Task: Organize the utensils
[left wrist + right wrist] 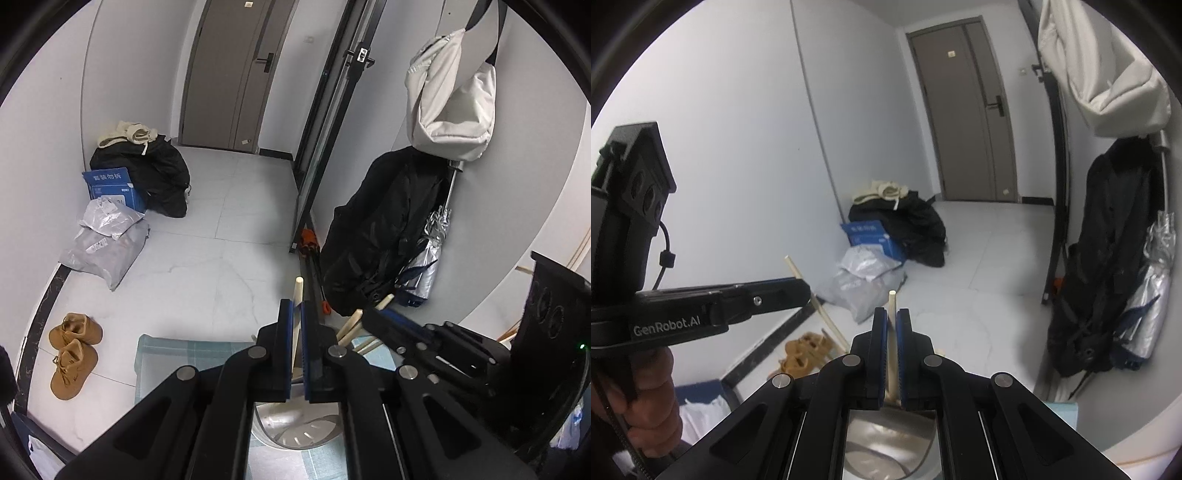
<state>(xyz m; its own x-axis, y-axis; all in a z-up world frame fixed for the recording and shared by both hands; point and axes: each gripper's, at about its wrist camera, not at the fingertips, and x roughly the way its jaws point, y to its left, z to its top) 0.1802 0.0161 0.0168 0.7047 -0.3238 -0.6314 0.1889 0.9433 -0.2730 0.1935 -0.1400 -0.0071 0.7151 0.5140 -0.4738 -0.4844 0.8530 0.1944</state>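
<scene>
Two grippers, left gripper [297,314] and right gripper [892,325], each clench a wooden-handled utensil [298,295]; lowering both upright into the steel holder [295,432] avoids clashing handles.

Both tongs are angled downward. The left tongs [297,314] are clamped tight on a pale stick, as are the right tongs [892,321]. The left tongs' handle is gripped by a hand [646,402].
</scene>
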